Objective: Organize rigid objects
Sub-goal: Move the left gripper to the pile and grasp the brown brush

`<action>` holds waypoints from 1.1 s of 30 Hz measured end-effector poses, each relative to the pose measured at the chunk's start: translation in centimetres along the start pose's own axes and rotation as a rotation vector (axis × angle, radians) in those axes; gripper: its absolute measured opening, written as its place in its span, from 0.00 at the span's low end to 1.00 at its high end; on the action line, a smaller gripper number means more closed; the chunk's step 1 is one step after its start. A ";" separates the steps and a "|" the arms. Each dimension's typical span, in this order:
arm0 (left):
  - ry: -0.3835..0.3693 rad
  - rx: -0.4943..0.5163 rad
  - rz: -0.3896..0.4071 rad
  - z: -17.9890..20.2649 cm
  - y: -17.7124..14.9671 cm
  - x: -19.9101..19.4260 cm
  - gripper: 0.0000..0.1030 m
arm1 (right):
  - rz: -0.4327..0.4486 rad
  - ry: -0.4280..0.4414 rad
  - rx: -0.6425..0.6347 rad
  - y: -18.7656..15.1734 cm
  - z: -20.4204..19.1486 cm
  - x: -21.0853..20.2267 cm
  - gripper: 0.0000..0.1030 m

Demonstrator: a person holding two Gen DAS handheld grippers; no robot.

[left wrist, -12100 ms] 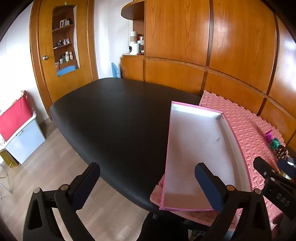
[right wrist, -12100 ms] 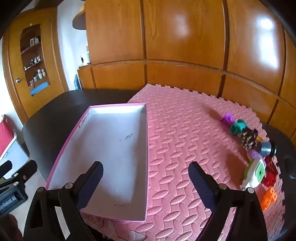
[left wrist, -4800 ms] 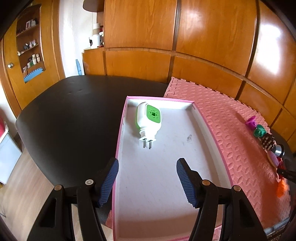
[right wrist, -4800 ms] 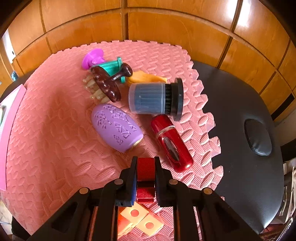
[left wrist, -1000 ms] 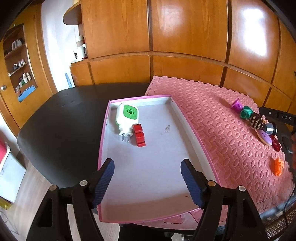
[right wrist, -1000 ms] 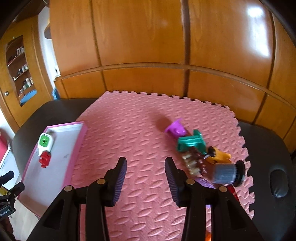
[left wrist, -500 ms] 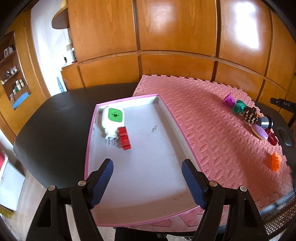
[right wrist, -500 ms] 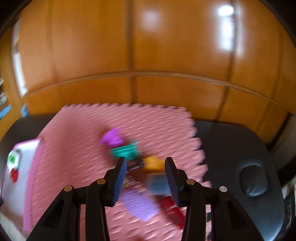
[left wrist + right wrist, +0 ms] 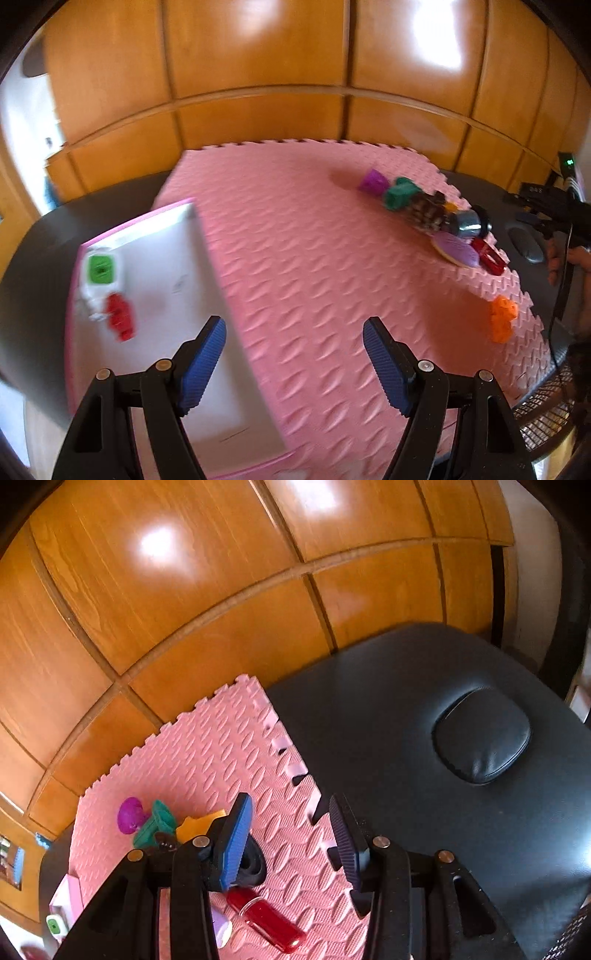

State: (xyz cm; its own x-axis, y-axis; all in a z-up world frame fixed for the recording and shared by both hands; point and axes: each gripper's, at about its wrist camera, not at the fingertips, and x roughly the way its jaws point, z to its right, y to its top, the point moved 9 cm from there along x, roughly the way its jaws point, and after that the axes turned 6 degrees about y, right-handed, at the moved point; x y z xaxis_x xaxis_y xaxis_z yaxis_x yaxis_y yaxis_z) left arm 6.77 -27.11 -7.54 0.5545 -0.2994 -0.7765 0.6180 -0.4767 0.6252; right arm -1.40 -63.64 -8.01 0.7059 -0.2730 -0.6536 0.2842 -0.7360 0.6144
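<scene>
The pink-rimmed white tray (image 9: pixel 207 266) lies at the left of the pink foam mat (image 9: pixel 314 258). It holds a white and green plug-in device (image 9: pixel 99 273) and a red brick piece (image 9: pixel 119 320). A row of objects lies at the mat's right: a purple cup (image 9: pixel 372 181), a teal piece (image 9: pixel 399 192), a brown brush (image 9: pixel 424 212), a grey cylinder (image 9: pixel 468 223), a lilac oval (image 9: pixel 456 250), a red tube (image 9: pixel 488 255) and an orange brick (image 9: pixel 501 321). My left gripper (image 9: pixel 293 358) is open and empty above the mat. My right gripper (image 9: pixel 291 842) is open and empty above the mat's right edge, beside the red tube (image 9: pixel 266 919).
The mat lies on a black padded table (image 9: pixel 424 760) with a round cushion (image 9: pixel 480 734) at its right end. Wooden wall panels (image 9: pixel 258 74) stand close behind the table. The other gripper (image 9: pixel 550 210) and the hand that holds it show at the right of the left wrist view.
The left gripper has swung to the right, from above the tray to above the mat. The right gripper has swung right and tilted, now over the mat's right edge and the black table.
</scene>
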 end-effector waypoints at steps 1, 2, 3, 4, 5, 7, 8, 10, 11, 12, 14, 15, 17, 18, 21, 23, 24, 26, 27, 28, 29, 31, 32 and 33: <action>-0.013 0.006 -0.005 0.7 0.3 0.3 0.75 | -0.008 0.005 -0.008 -0.1 -0.2 0.2 0.42; -0.033 0.008 -0.013 1.5 0.8 0.8 0.75 | -0.013 0.011 -0.014 -0.3 -0.5 0.2 0.42; -0.052 0.008 -0.020 2.3 1.1 1.1 0.75 | -0.018 0.017 -0.022 -0.4 -0.8 0.3 0.42; -0.075 0.006 -0.027 3.2 1.7 1.5 0.75 | -0.019 0.018 -0.028 -0.6 -0.9 0.1 0.42; -0.095 -0.004 -0.032 4.0 2.4 2.0 0.75 | -0.020 0.020 -0.035 -0.7 -1.0 0.1 0.42; -0.138 -0.016 -0.031 5.6 3.6 2.6 0.79 | -0.018 0.024 -0.043 -0.7 -1.2 0.0 0.42; -0.153 -0.019 -0.030 6.2 4.0 2.8 0.82 | -0.016 0.026 -0.043 -0.7 -1.3 -0.1 0.42; -0.191 -0.025 -0.031 7.8 5.2 3.5 0.82 | -0.017 0.034 -0.038 -0.6 -1.3 0.0 0.42; -0.209 -0.029 -0.033 8.5 5.7 3.9 0.82 | -0.018 0.040 -0.032 -0.6 -1.3 0.0 0.42; -0.232 -0.036 -0.035 9.2 6.3 4.4 0.82 | -0.019 0.043 -0.029 -0.6 -1.3 0.0 0.42; -0.265 -0.056 -0.042 10.5 7.3 5.5 0.82 | -0.021 0.054 -0.018 -0.6 -1.3 -0.1 0.42; -0.277 -0.065 -0.053 11.1 7.7 6.1 0.82 | -0.021 0.059 -0.016 -0.6 -1.3 -0.1 0.42; -0.303 -0.083 -0.067 12.3 8.5 7.3 0.82 | -0.021 0.066 -0.011 -0.5 -1.3 -0.1 0.42; -0.306 -0.088 -0.073 12.7 8.9 7.8 0.82 | -0.022 0.069 -0.009 -0.5 -1.3 -0.1 0.42; -0.312 -0.100 -0.079 13.9 9.9 9.4 0.82 | -0.029 0.082 0.000 -0.5 -1.4 0.0 0.42; -0.310 -0.113 -0.079 14.4 10.7 10.5 0.82 | -0.033 0.092 0.002 -0.5 -1.5 0.1 0.42; -0.309 -0.119 -0.083 14.7 11.0 11.1 0.82 | -0.034 0.096 0.002 -0.6 -1.6 0.1 0.42; -0.306 -0.131 -0.091 15.3 11.5 12.2 0.83 | -0.037 0.102 0.002 -0.6 -1.7 0.2 0.42; -0.303 -0.126 -0.096 15.7 11.7 12.9 0.83 | -0.039 0.105 0.003 -0.6 -1.7 0.2 0.42; -0.294 -0.120 -0.096 16.0 11.8 13.4 0.83 | -0.041 0.108 0.004 -0.6 -1.8 0.3 0.42; -0.289 -0.118 -0.094 16.0 11.9 13.7 0.83 | -0.043 0.110 0.003 -0.6 -1.8 0.3 0.42; -0.291 -0.109 -0.104 16.5 11.8 14.9 0.77 | -0.042 0.110 -0.001 -0.6 -1.9 0.3 0.42; -0.297 -0.103 -0.121 16.5 11.5 15.3 0.63 | -0.040 0.108 -0.004 -0.6 -1.9 0.3 0.42; -0.319 -0.099 -0.145 16.8 11.2 15.7 0.57 | -0.038 0.103 -0.008 -0.6 -1.9 0.3 0.42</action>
State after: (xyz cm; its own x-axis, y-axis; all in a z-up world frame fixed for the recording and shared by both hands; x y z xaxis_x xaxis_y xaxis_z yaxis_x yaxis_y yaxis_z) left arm 13.03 -50.99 -14.11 0.2645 -0.4849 -0.8336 0.7374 -0.4554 0.4989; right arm -0.11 -62.10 -7.80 0.7573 -0.1792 -0.6279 0.3173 -0.7394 0.5937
